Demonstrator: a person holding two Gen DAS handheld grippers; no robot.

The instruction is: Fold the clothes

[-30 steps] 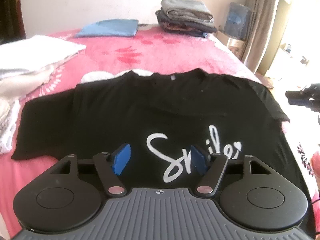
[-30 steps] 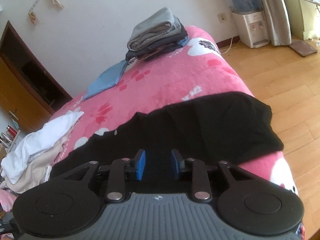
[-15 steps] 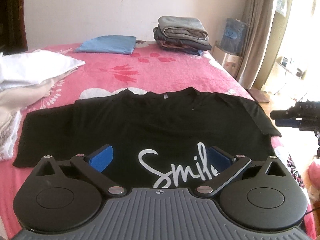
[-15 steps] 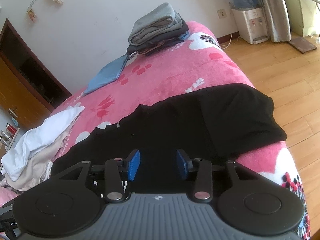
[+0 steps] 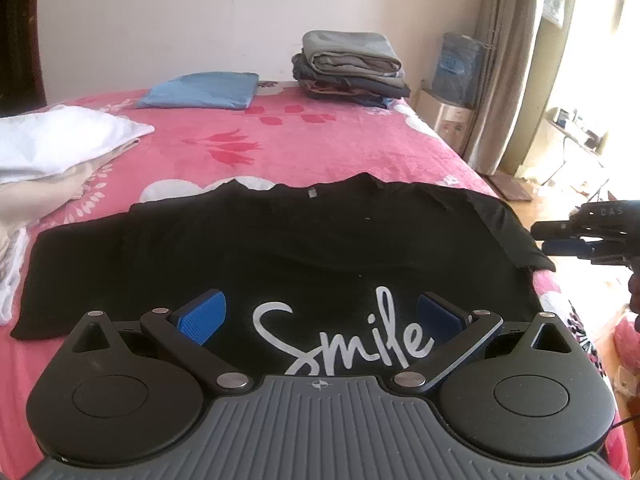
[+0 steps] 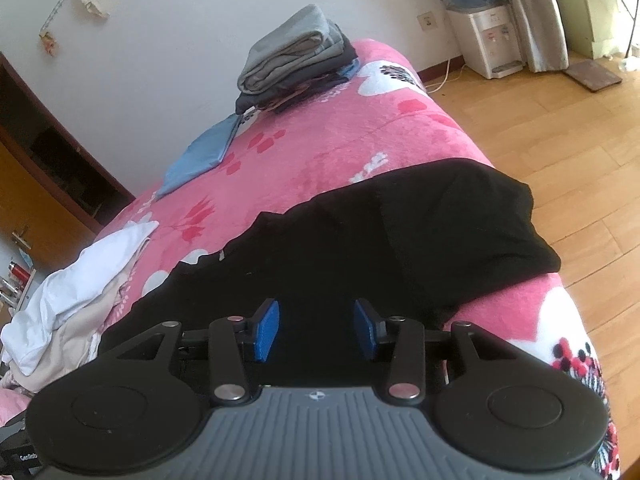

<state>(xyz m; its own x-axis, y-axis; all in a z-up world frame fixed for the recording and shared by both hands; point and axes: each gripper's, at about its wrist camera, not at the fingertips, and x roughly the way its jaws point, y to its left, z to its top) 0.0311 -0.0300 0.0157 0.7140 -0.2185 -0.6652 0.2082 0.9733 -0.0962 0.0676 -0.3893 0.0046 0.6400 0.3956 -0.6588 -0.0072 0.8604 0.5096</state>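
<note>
Both claws hover free above a black cotton T-shirt (image 5: 280,248) printed "Smile" in white script, laid face-up across the near end of a pink floral-blanketed bed (image 5: 304,152). Left claw (image 5: 320,316) stands spread to its widest, blue pads either side of the lettering with nothing between them; right claw (image 6: 316,328) is part-way apart over the shirt's right side, also gripping nothing.

Relative to the shirt, everything else sits clear: a folded blue garment (image 5: 200,90) and a stack of folded grey and dark clothes (image 5: 350,68) lie beyond its collar against the far wall, likely the finished pile kept out of the working area, while a heap of rumpled white and cream laundry (image 5: 52,152) waits off its left sleeve, apparently still to be done.

Spreading the shirt flat with sleeves out and collar away from the person looks like deliberate preparation: it exposes hem, shoulders and sleeves so each claw can pinch one side. Its right sleeve (image 6: 472,216) droops over the bed's edge toward the wooden floor (image 6: 560,140), so that side may need gathering first. Folding proper seems not yet begun.
</note>
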